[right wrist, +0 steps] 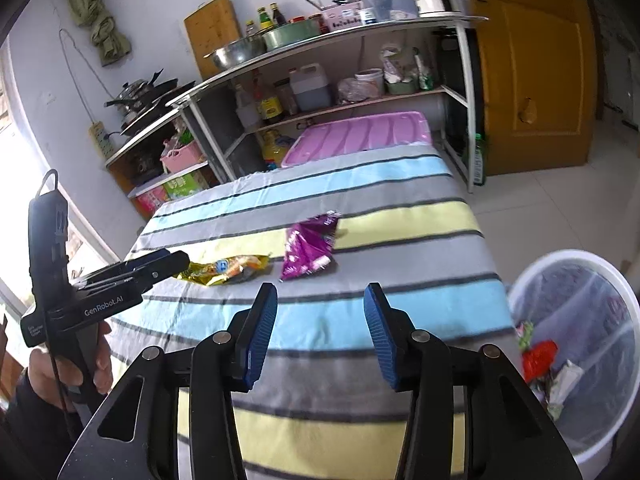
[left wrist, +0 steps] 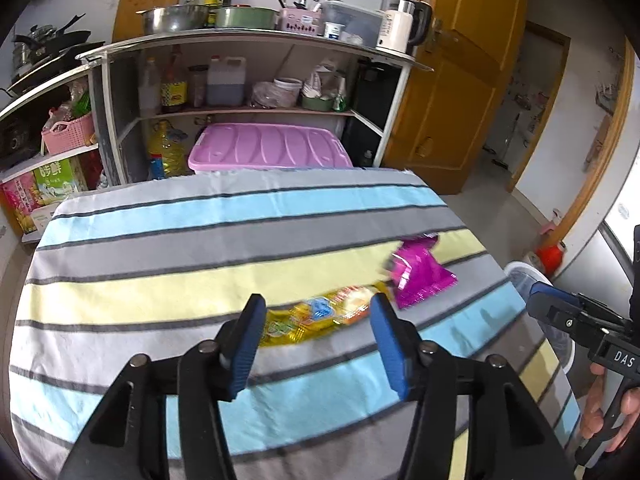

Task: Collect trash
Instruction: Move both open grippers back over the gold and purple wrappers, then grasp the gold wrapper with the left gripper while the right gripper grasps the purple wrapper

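A yellow snack wrapper (left wrist: 316, 314) lies on the striped tablecloth (left wrist: 200, 248), just beyond my open left gripper (left wrist: 318, 322), between its blue pads. A purple wrapper (left wrist: 418, 274) lies to its right. In the right wrist view the yellow wrapper (right wrist: 226, 268) and the purple wrapper (right wrist: 310, 246) lie mid-table, and the left gripper (right wrist: 168, 262) reaches the yellow one from the left. My right gripper (right wrist: 320, 320) is open and empty above the near part of the cloth (right wrist: 360, 184). A white trash bin (right wrist: 576, 264) with a liner holds several wrappers at the right.
A metal shelf rack (left wrist: 256, 40) with bowls, bottles and a kettle stands behind the table. A pink-lidded box (left wrist: 272, 146) sits under it. A wooden door (left wrist: 460, 80) is at the right. The bin's rim (left wrist: 524, 270) shows beside the table's right edge.
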`<state>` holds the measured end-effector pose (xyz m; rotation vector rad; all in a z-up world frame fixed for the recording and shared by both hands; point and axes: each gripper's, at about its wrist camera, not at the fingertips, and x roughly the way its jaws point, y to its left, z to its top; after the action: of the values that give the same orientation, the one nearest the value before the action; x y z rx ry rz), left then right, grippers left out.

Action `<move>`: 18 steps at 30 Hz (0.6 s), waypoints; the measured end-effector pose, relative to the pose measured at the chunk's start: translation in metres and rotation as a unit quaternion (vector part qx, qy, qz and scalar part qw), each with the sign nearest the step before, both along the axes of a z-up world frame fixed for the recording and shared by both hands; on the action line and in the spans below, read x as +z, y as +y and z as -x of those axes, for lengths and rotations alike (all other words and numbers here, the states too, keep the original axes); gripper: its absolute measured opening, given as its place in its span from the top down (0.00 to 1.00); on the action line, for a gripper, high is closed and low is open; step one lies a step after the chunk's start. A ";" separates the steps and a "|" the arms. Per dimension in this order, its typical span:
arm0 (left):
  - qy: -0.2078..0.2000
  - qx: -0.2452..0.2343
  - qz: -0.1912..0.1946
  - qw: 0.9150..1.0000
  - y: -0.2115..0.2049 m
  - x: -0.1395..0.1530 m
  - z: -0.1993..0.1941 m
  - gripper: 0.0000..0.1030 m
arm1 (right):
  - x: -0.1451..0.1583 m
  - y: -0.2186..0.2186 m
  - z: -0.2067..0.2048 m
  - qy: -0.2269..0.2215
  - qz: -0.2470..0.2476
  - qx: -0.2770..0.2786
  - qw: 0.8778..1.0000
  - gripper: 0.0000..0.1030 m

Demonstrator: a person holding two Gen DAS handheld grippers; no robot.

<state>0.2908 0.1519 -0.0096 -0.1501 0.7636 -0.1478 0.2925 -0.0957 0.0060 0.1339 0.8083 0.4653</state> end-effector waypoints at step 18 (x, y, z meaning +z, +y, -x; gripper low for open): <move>0.052 -0.031 -0.002 0.998 0.003 -0.040 -0.034 0.40 | -0.035 0.048 -0.061 0.016 0.032 0.019 0.999 0.49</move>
<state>0.3243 0.1548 -0.0499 -0.1313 0.8731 -0.1994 0.3539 -0.0480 -0.0285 0.0660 0.8580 0.4735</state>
